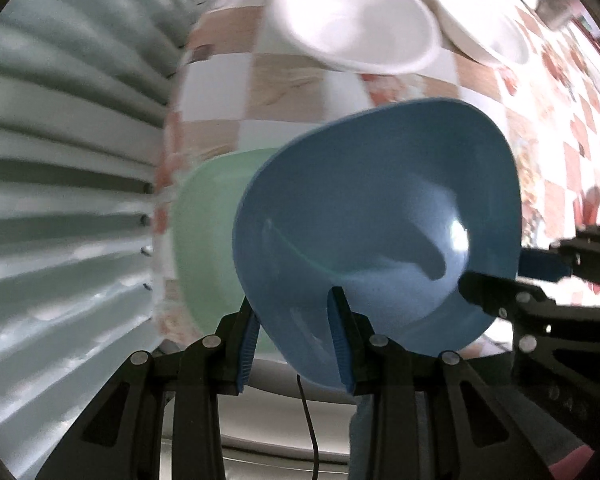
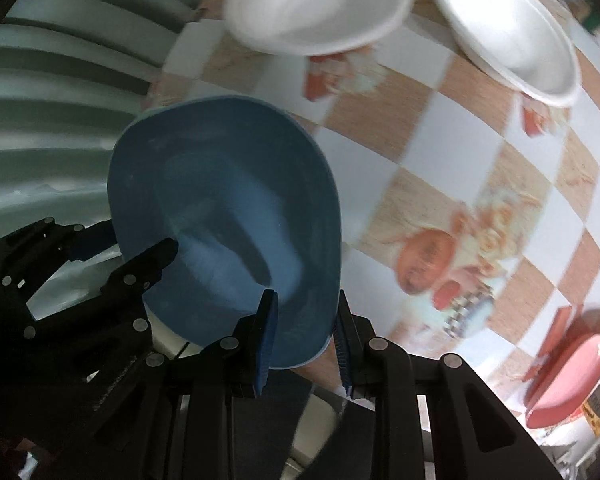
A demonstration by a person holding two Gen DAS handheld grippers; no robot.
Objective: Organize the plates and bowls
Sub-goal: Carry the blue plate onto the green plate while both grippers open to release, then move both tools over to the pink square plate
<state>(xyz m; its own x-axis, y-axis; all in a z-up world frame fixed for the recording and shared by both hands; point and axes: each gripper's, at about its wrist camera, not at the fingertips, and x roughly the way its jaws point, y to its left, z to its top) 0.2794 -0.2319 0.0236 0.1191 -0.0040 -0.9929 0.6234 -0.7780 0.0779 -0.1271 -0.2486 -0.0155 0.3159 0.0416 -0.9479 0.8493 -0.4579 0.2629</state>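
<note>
so far both grippers, left [image 1: 296, 336] & right [image 2: 305, 334], pinch opposite rims of the blue bowl [image 1: 376, 224] held above the desk [image 2: 480, 152] w/ green bowl [image 1: 208, 236] behind, white plates [image 2: 320, 4] & pink plate [image 2: 568, 376] unsorted.

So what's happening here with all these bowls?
A person is tidying dishes with two handheld grippers. Both the left gripper and the right gripper are clamped on the rim of the same blue bowl, held tilted above the checkered tablecloth. A green bowl sits just behind it. Two white bowls wait further back on the table, and a pink dish lies off to the right.
</note>
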